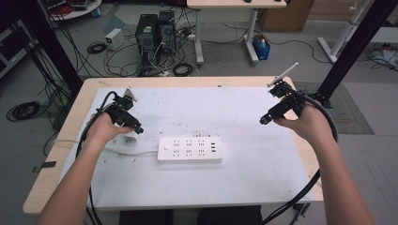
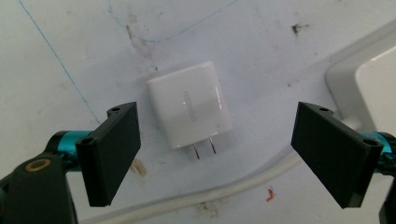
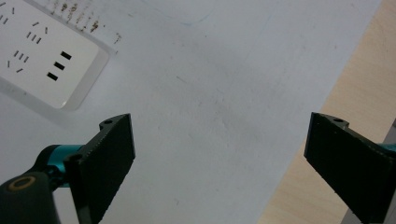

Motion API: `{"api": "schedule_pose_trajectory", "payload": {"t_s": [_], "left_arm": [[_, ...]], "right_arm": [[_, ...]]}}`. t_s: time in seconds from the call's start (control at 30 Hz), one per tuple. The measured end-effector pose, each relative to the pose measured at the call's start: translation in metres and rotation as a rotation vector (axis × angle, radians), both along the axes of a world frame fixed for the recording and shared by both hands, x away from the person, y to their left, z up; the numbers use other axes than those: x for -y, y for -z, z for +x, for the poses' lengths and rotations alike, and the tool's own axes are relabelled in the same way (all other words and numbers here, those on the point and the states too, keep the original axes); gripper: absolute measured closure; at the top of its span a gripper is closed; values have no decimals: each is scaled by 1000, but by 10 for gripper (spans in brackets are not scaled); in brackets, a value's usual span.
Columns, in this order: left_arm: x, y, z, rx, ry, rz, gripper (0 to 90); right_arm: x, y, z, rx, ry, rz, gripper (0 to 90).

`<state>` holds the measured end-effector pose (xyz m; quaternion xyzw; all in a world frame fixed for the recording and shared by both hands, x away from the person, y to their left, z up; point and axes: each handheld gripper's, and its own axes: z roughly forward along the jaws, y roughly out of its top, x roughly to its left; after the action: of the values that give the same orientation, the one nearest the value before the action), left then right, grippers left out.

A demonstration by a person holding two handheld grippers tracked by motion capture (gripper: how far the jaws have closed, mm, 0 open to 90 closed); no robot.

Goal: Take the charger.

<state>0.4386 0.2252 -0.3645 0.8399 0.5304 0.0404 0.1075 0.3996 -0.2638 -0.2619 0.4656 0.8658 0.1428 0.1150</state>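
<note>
A white power strip (image 1: pixel 190 150) lies on the white mat in the middle of the table, its cable (image 1: pixel 136 152) running left. A corner of the power strip (image 2: pixel 373 84) and the cable (image 2: pixel 210 193) appear in the left gripper view. A small white two-prong charger (image 2: pixel 189 109) lies flat on the mat, prongs pointing toward the camera. My left gripper (image 2: pixel 216 108) hangs open above it, a jaw on each side, not touching. From the high view, the left gripper (image 1: pixel 136 127) is left of the strip. My right gripper (image 1: pixel 264 120) is open over bare mat, to the right of the strip (image 3: pixel 42 60).
The mat (image 1: pixel 263 159) covers most of the wooden table (image 1: pixel 51 178); its wooden right edge (image 3: pixel 345 93) lies under the right gripper's outer jaw. Beyond the table, on the floor, are computer towers (image 1: pixel 155 33), tangled cables and a second desk (image 1: pixel 225 28). Black frame posts (image 1: pixel 352 51) stand at both sides.
</note>
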Motion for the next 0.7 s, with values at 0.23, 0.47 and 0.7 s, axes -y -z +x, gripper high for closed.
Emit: {"api": "schedule_pose_trajectory", "payload": {"t_s": [0.23, 0.47, 0.7], "left_arm": [[-1, 15, 5, -11, -44, 5, 208], [2, 28, 9, -56, -86, 40, 260], [6, 41, 12, -88, -114, 69, 341]], "right_arm": [[-1, 2, -1, 1, -5, 7, 81], [-4, 4, -1, -1, -17, 9, 80], [-6, 5, -1, 3, -22, 10, 81]]}}
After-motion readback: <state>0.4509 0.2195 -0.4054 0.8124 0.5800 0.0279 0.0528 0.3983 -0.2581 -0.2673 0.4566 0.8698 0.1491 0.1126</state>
